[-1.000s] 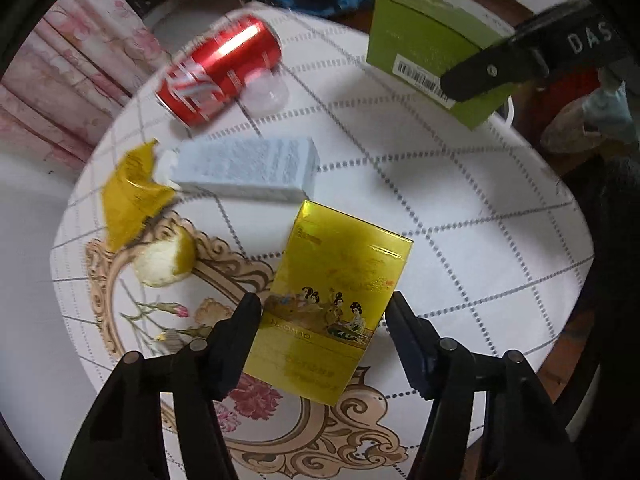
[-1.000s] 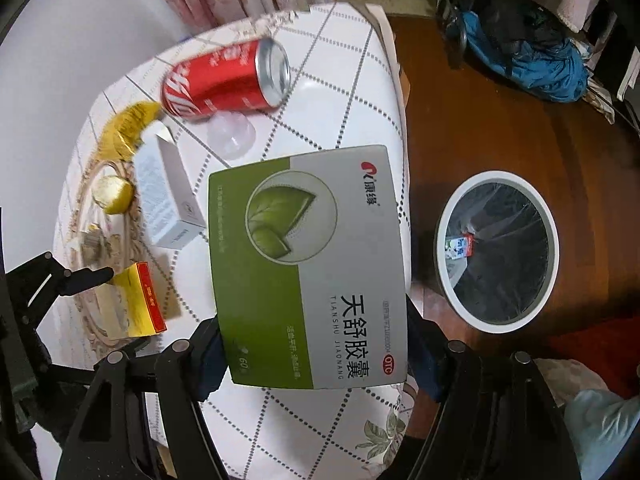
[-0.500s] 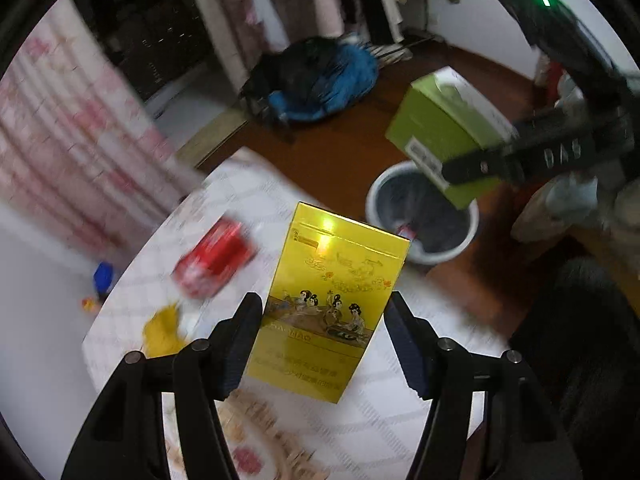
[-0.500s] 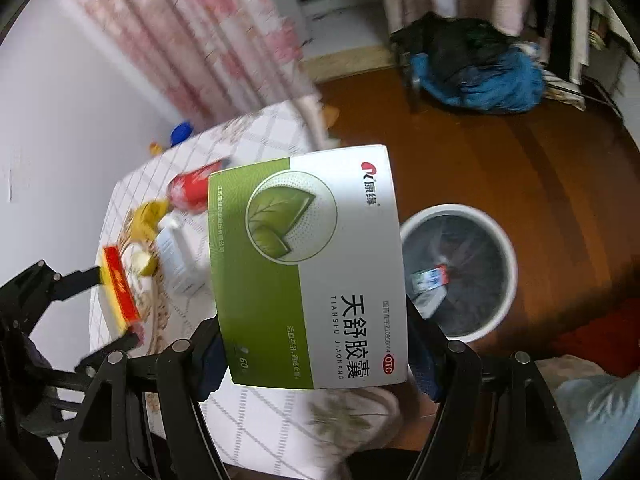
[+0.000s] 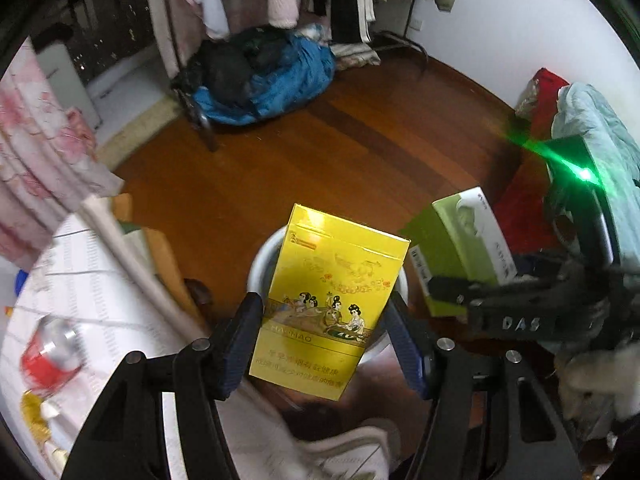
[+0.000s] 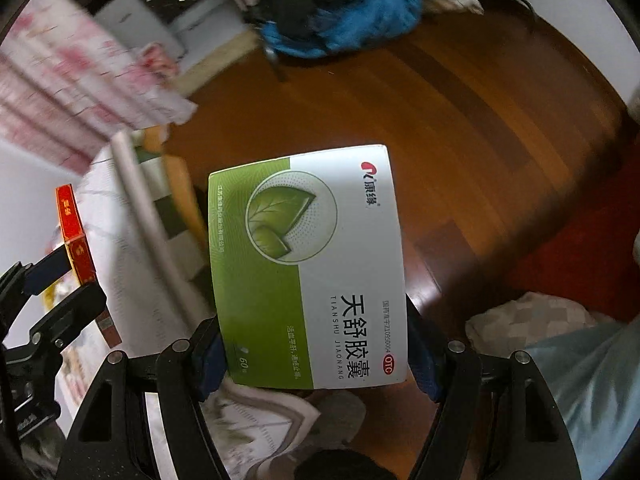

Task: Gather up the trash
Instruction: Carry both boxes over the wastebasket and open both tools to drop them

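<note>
My left gripper point(image 5: 326, 320) is shut on a yellow carton point(image 5: 332, 296) and holds it in the air over the white trash bin point(image 5: 262, 256), which the carton mostly hides. My right gripper point(image 6: 312, 348) is shut on a green and white medicine box point(image 6: 308, 268), held above the wooden floor. That box also shows in the left wrist view point(image 5: 464, 240), to the right of the bin. The yellow carton's red edge shows in the right wrist view point(image 6: 74, 232) at far left. The bin is hidden in the right wrist view.
The round table with its white checked cloth point(image 5: 80, 280) lies at the left, with a red soda can point(image 5: 52, 352) and yellow scraps point(image 5: 34, 416) on it. A blue bundle point(image 5: 280, 76) lies on the wooden floor point(image 5: 360, 140) at the back. Pink curtains point(image 5: 36, 140) hang at the left.
Both grippers have lifted their boxes off the table and swung right, away from it. The yellow carton is now over the bin; the table has slid to the left of both views.
</note>
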Demonstrator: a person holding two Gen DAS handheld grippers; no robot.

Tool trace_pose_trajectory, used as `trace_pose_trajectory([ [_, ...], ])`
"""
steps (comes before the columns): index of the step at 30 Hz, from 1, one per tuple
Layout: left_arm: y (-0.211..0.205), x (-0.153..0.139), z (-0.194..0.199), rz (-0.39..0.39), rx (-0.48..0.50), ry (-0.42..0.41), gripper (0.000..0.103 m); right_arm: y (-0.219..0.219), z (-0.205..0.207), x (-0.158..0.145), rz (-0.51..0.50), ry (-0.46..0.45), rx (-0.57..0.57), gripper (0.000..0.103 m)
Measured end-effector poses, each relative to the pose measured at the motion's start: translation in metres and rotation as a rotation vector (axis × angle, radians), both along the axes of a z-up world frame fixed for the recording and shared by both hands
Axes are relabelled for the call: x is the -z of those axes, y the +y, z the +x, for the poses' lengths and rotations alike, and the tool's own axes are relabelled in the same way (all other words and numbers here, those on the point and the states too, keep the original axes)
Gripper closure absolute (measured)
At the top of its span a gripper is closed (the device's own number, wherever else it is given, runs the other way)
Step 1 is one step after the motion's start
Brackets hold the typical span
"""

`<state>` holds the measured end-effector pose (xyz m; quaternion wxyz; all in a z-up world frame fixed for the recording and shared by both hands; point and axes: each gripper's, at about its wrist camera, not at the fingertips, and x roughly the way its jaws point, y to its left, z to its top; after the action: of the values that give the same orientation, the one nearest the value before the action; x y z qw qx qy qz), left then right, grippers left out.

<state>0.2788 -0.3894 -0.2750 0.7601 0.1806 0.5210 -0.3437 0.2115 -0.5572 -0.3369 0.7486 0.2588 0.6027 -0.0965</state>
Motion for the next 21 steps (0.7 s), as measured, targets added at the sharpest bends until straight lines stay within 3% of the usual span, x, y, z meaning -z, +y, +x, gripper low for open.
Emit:
trace_pose_trajectory([
  [6,-0.032,0.039,0.023,0.000,-0.030,0.107,0.044,-0.027,0.015,0.053,0.032,0.046,0.043,0.028],
  [12,-0.039,0.063,0.036,0.003,-0.065,0.193,0.043,-0.035,0.027,0.094,0.073,0.088,0.060,0.027],
  [17,-0.036,0.071,0.039,0.040,-0.117,0.193,0.041,-0.030,0.028,0.115,0.099,0.105,0.056,0.026],
  [20,-0.033,0.072,0.036,0.054,-0.141,0.177,0.025,-0.025,0.031,0.120,0.102,0.100,0.049,0.023],
  [21,-0.031,0.072,0.035,0.059,-0.148,0.175,0.014,-0.023,0.032,0.119,0.094,0.101,0.045,0.015],
])
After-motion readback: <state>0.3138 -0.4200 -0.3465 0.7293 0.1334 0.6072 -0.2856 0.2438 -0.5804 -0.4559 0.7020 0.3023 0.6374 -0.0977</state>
